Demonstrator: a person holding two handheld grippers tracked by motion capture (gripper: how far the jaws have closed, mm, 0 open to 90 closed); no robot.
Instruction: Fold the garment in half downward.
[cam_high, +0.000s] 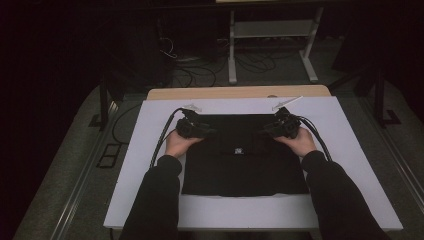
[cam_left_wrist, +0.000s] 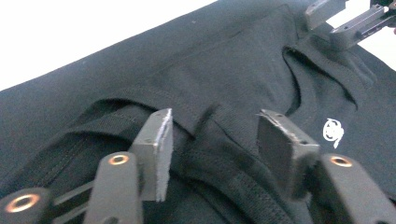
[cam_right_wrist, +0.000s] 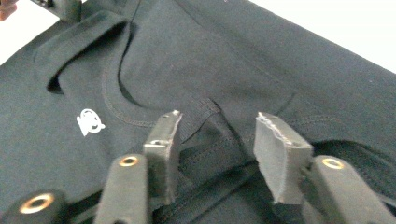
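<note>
Left gripper (cam_left_wrist: 212, 128) rests on the black shirt (cam_high: 245, 160) at the collar's (cam_right_wrist: 116, 100) left side, a raised fold of fabric between its parted jaws; whether the pads pinch it cannot be told. Right gripper (cam_right_wrist: 215, 130) sits likewise at the collar's right side, straddling a fold. That shirt lies flat on the white board (cam_high: 150, 150), its white logo (cam_left_wrist: 333, 131) just below the collar.

I see a white board (cam_high: 150, 165) covering a wooden table (cam_high: 240, 92), grey carpet (cam_high: 65, 170) around it, a white metal stand (cam_high: 270, 30) behind, loose cables (cam_high: 200, 70) on the floor.
</note>
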